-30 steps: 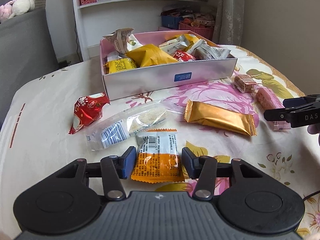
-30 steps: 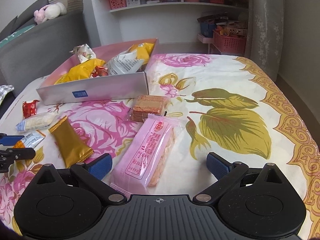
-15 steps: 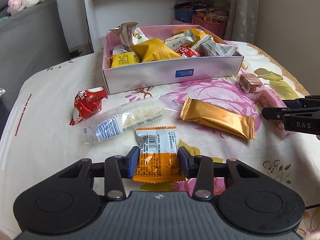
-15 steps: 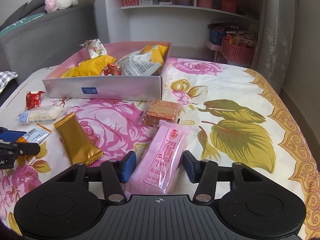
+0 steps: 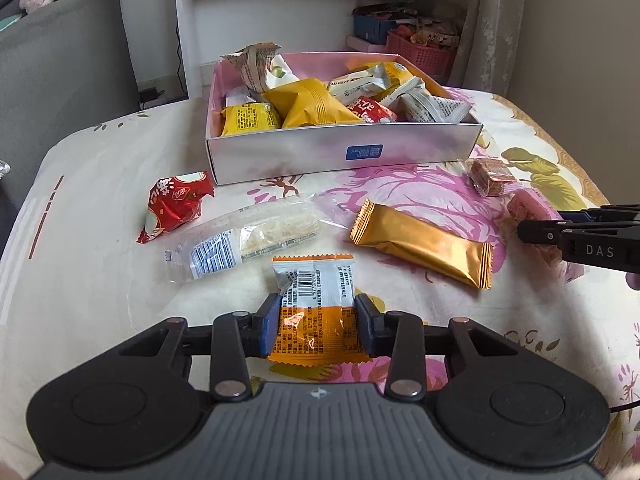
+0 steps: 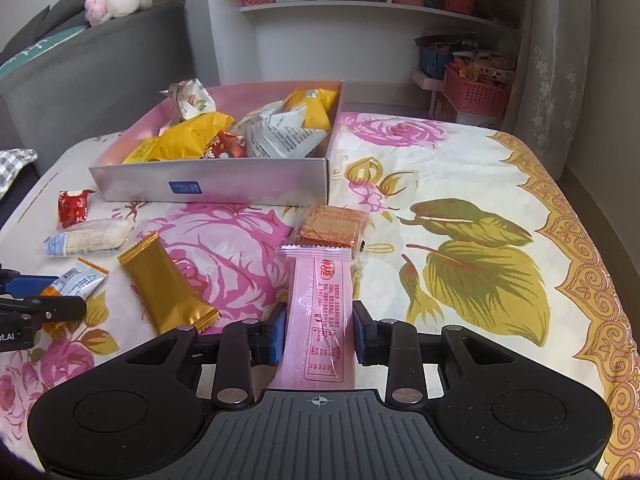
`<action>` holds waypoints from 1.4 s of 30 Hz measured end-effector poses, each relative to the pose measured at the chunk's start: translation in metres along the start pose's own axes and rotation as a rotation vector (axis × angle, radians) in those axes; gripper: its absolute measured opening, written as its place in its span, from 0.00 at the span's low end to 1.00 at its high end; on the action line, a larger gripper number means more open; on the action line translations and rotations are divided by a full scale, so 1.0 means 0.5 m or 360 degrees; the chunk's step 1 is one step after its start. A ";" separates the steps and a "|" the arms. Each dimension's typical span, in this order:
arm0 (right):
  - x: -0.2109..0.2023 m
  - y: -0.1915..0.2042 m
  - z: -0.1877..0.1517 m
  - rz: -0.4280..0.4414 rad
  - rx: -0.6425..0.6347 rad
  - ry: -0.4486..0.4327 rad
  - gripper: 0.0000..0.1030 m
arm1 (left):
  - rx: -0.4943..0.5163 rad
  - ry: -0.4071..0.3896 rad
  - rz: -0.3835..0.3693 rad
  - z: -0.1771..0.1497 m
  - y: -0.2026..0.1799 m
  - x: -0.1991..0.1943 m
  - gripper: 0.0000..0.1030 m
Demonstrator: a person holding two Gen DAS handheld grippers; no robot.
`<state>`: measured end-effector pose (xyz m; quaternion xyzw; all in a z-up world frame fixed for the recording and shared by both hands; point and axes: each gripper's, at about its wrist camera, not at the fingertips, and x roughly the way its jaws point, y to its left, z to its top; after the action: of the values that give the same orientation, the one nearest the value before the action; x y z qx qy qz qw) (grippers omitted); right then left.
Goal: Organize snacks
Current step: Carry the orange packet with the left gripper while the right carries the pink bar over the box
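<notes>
My left gripper (image 5: 316, 326) is shut on an orange-and-white snack packet (image 5: 314, 312), which rests on the flowered cloth. My right gripper (image 6: 319, 332) is shut on a long pink wafer packet (image 6: 320, 312), its far end lying on the cloth. A silver-and-pink box (image 5: 344, 152) holding several snack packets stands at the far side; it also shows in the right wrist view (image 6: 216, 182). Loose on the cloth lie a gold bar packet (image 5: 420, 240), a clear rice-cracker packet (image 5: 248, 240), a red packet (image 5: 174, 204) and a pack of brown crackers (image 6: 334, 226).
The table is covered by a flowered cloth (image 6: 460, 184) with its right edge near a curtain. A white shelf unit (image 5: 320, 0) and a red basket (image 6: 476, 92) stand behind the table. A grey sofa (image 5: 60, 60) is at the left.
Both grippers have closed from wide open onto their packets: the left on the orange-and-white packet, the right on the pink wafer packet. The right gripper also shifted left to centre on it.
</notes>
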<state>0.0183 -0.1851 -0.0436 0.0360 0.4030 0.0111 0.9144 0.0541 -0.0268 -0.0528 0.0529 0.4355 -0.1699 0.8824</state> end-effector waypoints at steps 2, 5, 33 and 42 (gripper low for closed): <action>-0.009 -0.003 0.006 0.0031 0.0029 -0.0014 0.30 | 0.0000 -0.0007 0.0001 0.002 -0.001 -0.004 0.35; -0.019 -0.005 0.015 0.0059 0.0060 -0.0036 0.30 | -0.0006 -0.0020 0.0003 0.005 -0.001 -0.011 0.35; -0.024 0.049 0.168 0.0270 0.0359 -0.0188 0.30 | -0.0318 -0.0297 -0.0057 0.140 0.039 -0.052 0.35; 0.046 0.067 0.231 0.0368 0.0415 -0.0160 0.30 | -0.0299 -0.0354 0.0035 0.191 0.075 0.015 0.35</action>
<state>0.1193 -0.1574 0.0196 0.2010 0.3481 0.0621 0.9136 0.1431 -0.0164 -0.0020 -0.0445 0.3486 -0.1235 0.9280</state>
